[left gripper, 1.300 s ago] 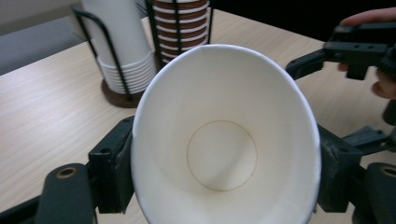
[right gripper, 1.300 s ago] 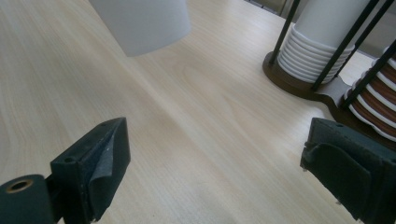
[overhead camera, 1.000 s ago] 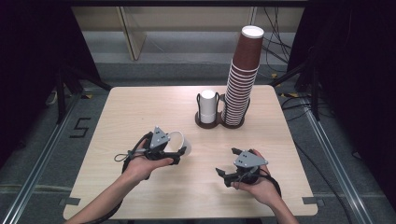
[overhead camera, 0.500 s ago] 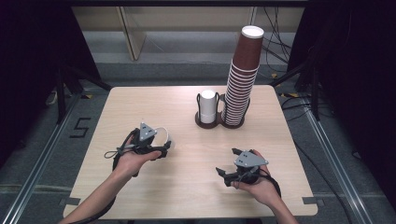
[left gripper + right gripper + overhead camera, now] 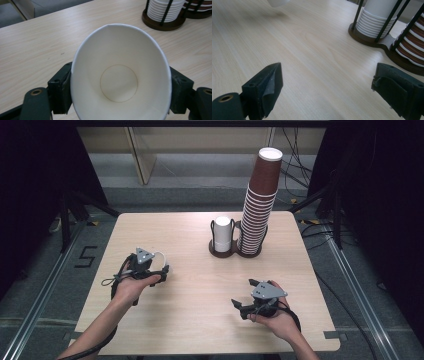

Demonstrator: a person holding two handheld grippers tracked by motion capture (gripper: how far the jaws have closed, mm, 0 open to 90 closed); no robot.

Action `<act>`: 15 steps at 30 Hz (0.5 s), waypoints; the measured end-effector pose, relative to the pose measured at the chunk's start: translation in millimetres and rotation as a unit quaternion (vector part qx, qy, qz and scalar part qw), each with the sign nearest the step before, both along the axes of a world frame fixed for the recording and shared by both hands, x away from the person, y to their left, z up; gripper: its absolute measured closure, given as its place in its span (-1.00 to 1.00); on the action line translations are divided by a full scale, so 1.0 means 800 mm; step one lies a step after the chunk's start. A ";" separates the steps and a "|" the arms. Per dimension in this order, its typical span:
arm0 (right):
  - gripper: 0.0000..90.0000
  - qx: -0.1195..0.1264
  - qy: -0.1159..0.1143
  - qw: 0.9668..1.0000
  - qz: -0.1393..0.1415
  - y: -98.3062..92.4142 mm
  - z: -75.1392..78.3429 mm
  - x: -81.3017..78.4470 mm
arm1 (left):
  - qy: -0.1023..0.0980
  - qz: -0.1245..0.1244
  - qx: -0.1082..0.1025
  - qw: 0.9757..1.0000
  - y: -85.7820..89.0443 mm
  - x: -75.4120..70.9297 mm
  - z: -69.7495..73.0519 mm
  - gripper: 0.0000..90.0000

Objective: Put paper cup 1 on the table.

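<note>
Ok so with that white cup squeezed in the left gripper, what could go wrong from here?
1. The white paper cup is pinched between the left gripper's jaws and its rim already looks pressed into an oval; more squeeze could crease it.
2. The grip sits on smooth tapered walls, so the cup might slip out when it is tilted or set down.
3. The tall brown cup stack rises well above its holder; a swing of either hand near it could topple it.

The white paper cup (image 5: 120, 80) hides most of both jaws, its near rim cut off below.
</note>
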State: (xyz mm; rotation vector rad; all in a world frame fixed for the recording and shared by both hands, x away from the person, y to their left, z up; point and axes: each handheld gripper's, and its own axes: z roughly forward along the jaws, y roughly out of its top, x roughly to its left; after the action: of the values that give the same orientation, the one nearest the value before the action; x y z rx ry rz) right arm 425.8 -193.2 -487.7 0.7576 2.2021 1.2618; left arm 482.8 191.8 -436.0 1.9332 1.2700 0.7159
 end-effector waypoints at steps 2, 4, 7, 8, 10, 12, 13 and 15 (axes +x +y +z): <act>-0.78 0.004 0.007 1.000 0.000 0.001 0.000 -0.001 | -0.003 0.012 -0.002 1.000 0.002 0.002 -0.003 -0.47; -0.78 0.006 0.000 1.000 0.001 0.002 -0.002 0.000 | 0.003 0.016 -0.001 1.000 0.006 0.004 -0.003 -0.47; -0.78 0.008 0.011 1.000 -0.006 0.003 -0.002 -0.002 | 0.005 0.026 -0.007 1.000 0.012 0.006 -0.004 -0.47; -0.78 0.006 0.004 1.000 -0.001 0.002 -0.002 -0.001 | 0.007 0.027 -0.003 1.000 0.014 0.007 -0.004 -0.47; -0.78 0.006 0.006 1.000 -0.001 0.003 -0.002 -0.001 | 0.006 0.038 -0.004 0.999 0.019 0.009 -0.004 -0.47; -0.78 0.002 0.000 1.000 0.001 0.002 -0.002 0.000 | 0.008 0.046 -0.002 0.999 0.023 0.011 -0.005 -0.47; -0.78 0.003 0.003 1.000 0.001 0.003 -0.002 -0.001 | 0.014 0.046 0.004 0.999 0.026 0.012 -0.005 -0.47; -0.78 0.004 0.012 1.000 -0.002 0.003 -0.002 -0.002 | 0.012 0.055 0.003 0.998 0.028 0.014 -0.008 -0.48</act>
State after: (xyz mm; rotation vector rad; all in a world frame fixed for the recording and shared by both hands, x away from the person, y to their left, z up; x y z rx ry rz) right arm 424.1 -191.1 -489.3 0.7824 2.2150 1.2662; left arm 494.2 214.3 -442.3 1.8925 1.4004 0.7535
